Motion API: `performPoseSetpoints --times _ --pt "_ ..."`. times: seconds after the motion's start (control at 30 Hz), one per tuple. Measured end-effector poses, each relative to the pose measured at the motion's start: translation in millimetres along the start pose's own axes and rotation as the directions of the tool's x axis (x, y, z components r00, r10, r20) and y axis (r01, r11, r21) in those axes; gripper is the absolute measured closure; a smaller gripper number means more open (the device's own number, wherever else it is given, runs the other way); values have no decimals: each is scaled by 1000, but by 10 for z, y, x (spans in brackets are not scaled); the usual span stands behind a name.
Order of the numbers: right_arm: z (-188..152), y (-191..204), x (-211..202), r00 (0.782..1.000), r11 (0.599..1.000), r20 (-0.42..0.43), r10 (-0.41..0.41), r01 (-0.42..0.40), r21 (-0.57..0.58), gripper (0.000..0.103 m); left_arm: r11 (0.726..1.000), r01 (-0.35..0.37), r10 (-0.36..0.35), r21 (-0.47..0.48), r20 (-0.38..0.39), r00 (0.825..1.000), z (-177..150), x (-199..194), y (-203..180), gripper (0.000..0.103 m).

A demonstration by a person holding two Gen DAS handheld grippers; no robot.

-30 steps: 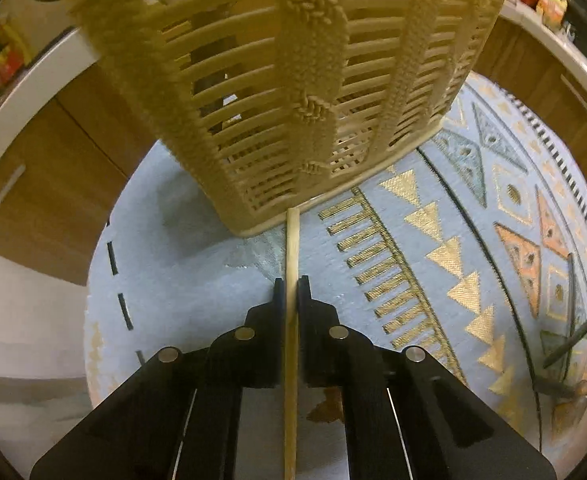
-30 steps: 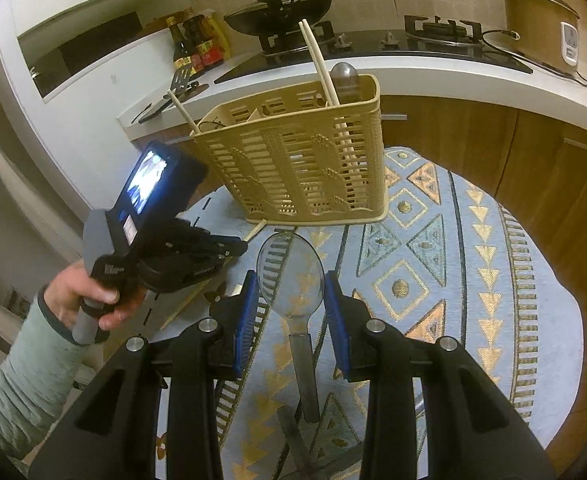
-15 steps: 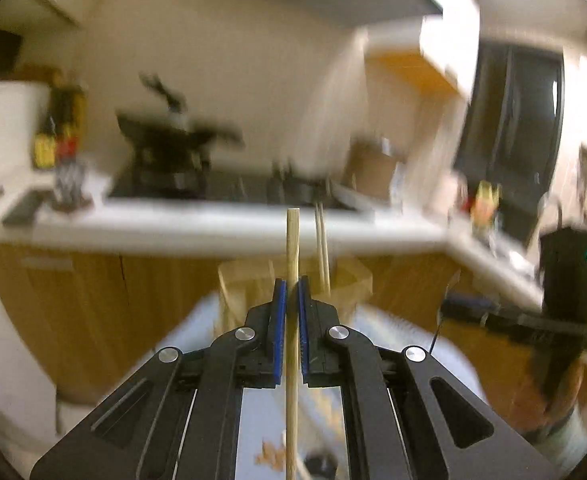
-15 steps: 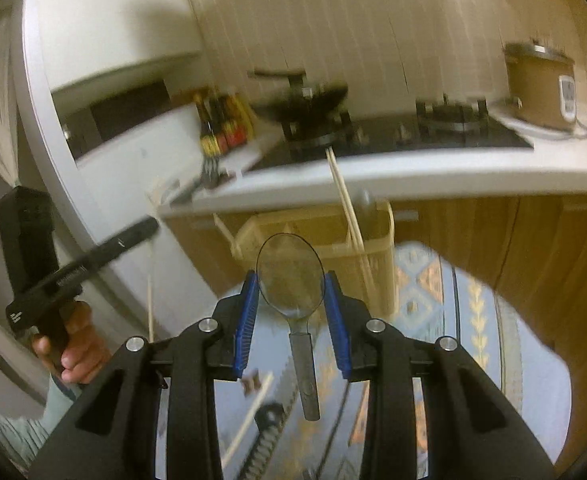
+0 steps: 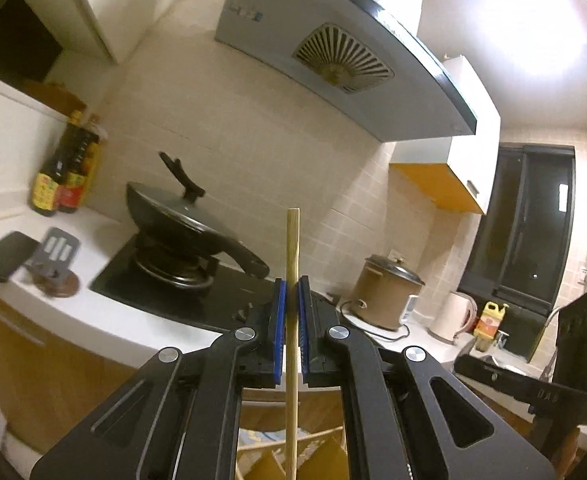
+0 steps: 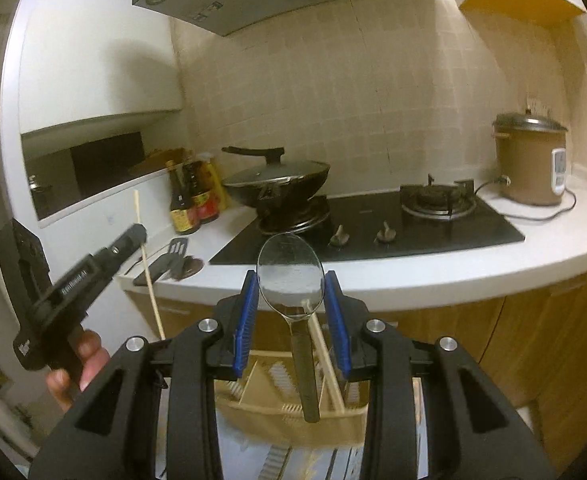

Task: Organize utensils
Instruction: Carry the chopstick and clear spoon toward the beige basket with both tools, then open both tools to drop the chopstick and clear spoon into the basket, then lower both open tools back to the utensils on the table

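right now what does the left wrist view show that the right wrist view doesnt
Only the left wrist view shows the dark window, the white kettle and the phone on the counter, plus the right gripper's body from the side.

Only the right wrist view shows the spoon clamped in the right gripper, the basket below it, and the person's hand.

Both show the chopstick held by the left gripper, the wok, the sauce bottles and the rice cooker.

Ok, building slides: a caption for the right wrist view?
Right gripper holds a spoon bowl-up above the utensil basket.
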State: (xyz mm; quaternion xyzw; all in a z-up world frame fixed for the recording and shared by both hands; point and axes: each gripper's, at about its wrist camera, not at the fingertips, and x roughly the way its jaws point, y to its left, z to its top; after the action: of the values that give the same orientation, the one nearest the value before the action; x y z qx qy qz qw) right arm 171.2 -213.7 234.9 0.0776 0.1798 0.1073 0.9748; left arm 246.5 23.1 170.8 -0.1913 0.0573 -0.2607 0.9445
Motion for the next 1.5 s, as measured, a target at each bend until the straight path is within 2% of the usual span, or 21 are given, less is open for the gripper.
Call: performPoseSetpoints --times 0.2,0.37,0.5,0.6,0.63,0.67,0.73,0.8,0.87,0.93,1.03,1.1,1.17,1.23,1.27,1.3,1.33,1.47,1.5 --pt "-88 -26 272 999 999 19 -41 41 -34 73 1000 -16 17 14 -23 1000 -217 321 160 99" --pt "-176 -76 428 996 995 34 -80 82 -53 73 999 -41 43 33 -34 999 -355 433 232 99" --pt "-274 -125 532 996 995 5 -89 89 -50 73 998 -54 57 44 -63 996 -459 491 281 99" --pt "-333 -156 541 996 996 -21 -85 84 -32 72 998 -42 47 49 -113 992 -527 497 304 99" --pt "-350 -165 538 996 997 -35 -79 78 -25 67 998 -38 43 48 -127 991 -537 485 308 99" --pt "-367 -172 526 996 997 -44 -76 75 -19 56 998 -33 39 45 -144 989 -543 462 312 99" --pt "-405 -185 468 995 997 -57 -83 82 -7 45 999 -27 34 44 -170 985 -545 406 311 90" --pt "-432 -189 406 994 997 -80 -81 81 -3 45 999 -23 31 42 -197 980 -538 327 306 85" --pt "-465 -180 298 990 995 -107 -94 95 -1 45 998 -38 48 51 -212 976 -517 192 290 85" --pt "-489 -185 153 987 995 -127 -96 98 10 45 998 -43 50 38 -232 971 -483 18 291 79" --pt "-535 -179 -64 973 993 -202 -116 118 -2 45 997 -61 70 39 -282 957 -438 -282 250 69" --pt "-609 -188 -206 961 995 -258 -100 104 0 45 996 -73 85 50 -302 949 -439 -445 205 68" --pt "-733 -208 -332 938 994 -332 -104 111 2 45 994 -82 103 74 -345 933 -485 -614 129 66" --pt "-886 -226 -420 910 994 -402 -99 109 1 45 990 -84 124 113 -414 902 -606 -741 27 63" --pt "-994 -241 -466 893 994 -440 -96 108 3 45 988 -86 134 127 -451 883 -680 -769 -13 63" --pt "-1082 -252 -488 879 994 -469 -92 107 6 45 986 -88 148 143 -495 856 -787 -796 -54 63" --pt "-1196 -261 -518 861 994 -501 -88 106 7 45 985 -89 156 151 -522 839 -868 -815 -76 63" --pt "-1694 -301 -615 785 993 -614 -81 114 16 45 976 -102 203 191 -637 744 -1339 -884 -145 64" --pt "-1780 -318 -639 773 993 -630 -79 117 19 45 977 -99 200 188 -653 731 -1424 -900 -143 64"
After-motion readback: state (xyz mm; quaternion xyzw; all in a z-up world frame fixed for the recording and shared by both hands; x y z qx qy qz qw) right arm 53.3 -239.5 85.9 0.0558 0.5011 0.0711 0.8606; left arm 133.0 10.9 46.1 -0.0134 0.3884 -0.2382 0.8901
